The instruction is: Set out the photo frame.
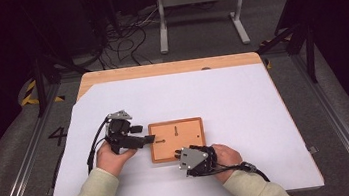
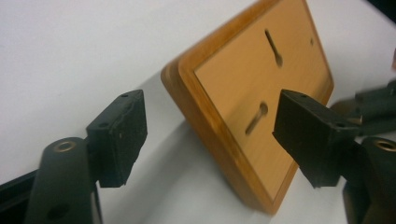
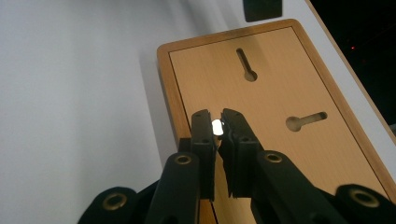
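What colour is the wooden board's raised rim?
The rim is darker orange-brown than the light panel; clearest in the right gripper view.

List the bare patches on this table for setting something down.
Free: white sheet beyond the wooden board up to the far table edge, and right of the board. Crowded: board's left edge by left gripper, near edge by right gripper.

Left tool [image 1: 143, 134] points rightward with jaws wide apart; right tool [image 3: 218, 125] has jaws nearly closed, pinching a small bright item.
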Demonstrator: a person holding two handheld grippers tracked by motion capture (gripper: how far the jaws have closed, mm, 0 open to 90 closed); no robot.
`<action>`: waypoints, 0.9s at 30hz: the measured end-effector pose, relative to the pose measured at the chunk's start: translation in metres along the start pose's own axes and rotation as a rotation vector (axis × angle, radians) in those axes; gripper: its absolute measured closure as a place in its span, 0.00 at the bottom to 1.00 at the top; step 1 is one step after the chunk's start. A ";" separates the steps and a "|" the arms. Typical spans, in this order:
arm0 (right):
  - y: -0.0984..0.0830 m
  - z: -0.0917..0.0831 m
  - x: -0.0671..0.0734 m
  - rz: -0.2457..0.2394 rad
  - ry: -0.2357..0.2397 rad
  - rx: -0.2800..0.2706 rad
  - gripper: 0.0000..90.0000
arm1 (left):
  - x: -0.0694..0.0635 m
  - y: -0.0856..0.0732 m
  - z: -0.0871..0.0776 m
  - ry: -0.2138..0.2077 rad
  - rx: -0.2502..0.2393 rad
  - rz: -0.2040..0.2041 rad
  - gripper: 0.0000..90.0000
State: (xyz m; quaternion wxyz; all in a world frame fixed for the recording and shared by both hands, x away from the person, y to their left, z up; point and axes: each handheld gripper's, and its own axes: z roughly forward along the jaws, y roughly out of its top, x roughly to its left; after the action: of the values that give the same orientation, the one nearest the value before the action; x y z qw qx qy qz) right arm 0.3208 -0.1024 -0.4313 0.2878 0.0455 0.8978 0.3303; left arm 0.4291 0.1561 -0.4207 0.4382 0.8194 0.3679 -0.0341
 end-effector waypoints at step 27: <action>-0.001 0.000 0.004 -0.020 -0.022 -0.009 0.93 | 0.004 0.016 0.053 -0.163 0.170 -0.006 0.26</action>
State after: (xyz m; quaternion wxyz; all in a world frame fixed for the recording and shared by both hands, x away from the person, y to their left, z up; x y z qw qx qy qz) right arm 0.3174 -0.1025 -0.4336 0.3011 0.0390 0.8935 0.3308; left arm 0.4561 0.1131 -0.4435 0.3956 0.8469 0.3294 -0.1331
